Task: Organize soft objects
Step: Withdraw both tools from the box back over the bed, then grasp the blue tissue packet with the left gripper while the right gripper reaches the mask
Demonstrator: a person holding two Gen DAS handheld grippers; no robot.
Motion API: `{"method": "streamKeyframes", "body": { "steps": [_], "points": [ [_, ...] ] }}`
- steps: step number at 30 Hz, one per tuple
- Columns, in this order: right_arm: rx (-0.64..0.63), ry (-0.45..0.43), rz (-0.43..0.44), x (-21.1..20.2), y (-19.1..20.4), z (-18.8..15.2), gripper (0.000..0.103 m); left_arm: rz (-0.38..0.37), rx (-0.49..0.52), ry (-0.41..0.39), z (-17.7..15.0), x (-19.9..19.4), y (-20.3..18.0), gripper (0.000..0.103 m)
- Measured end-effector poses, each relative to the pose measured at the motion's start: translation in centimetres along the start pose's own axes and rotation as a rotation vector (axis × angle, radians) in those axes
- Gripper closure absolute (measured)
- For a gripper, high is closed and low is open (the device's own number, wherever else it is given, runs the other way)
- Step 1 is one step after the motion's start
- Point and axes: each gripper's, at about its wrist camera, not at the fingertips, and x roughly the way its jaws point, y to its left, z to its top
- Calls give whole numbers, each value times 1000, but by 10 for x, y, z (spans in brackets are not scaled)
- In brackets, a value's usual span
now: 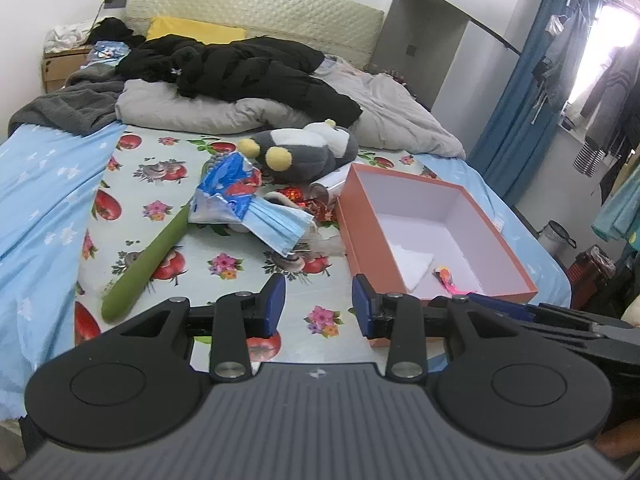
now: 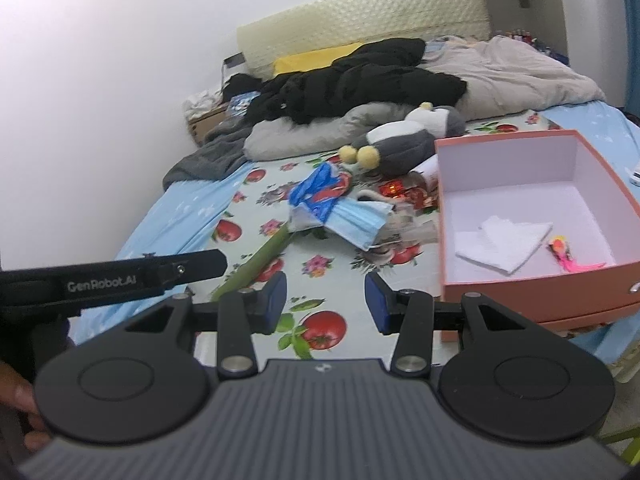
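A grey and white plush penguin with yellow feet lies on the flowered bed sheet. In front of it sits a pile: a blue snack bag and blue face masks. A long green soft stick lies at the left. An open orange box holds a white tissue and a small pink toy. My left gripper and right gripper hover open over the sheet, nothing between their fingers.
Black clothes, a grey quilt and a yellow pillow fill the bed's far half. A shiny red wrapper and a can lie near the box. Hanging clothes and a blue curtain stand at right.
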Motion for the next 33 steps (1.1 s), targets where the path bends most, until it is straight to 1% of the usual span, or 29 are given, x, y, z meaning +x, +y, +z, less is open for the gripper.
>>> {"method": "streamKeyframes", "body": {
  "steps": [5,8,9,11,15,19,24,33],
  "points": [
    [-16,22,14,9,9,-1,56,20,-22,0,-5,-4,11,61],
    [-19,27,12,13,10,0,56,28,-36,17,-8,-4,17,60],
    [-18,27,10,14,10,0,56,29,-38,23,-9,-3,20,60],
    [-16,28,5,17,10,0,56,37,-39,38,-13,-2,23,55],
    [1,38,-5,27,6,1,56,48,-51,68,-18,5,32,54],
    [22,49,-18,43,2,7,56,60,-58,106,-14,20,42,54],
    [16,57,-30,64,-3,18,56,65,-61,133,-1,44,52,54],
    [26,96,-38,121,-14,43,56,88,-70,189,30,107,78,53]
  ]
}}
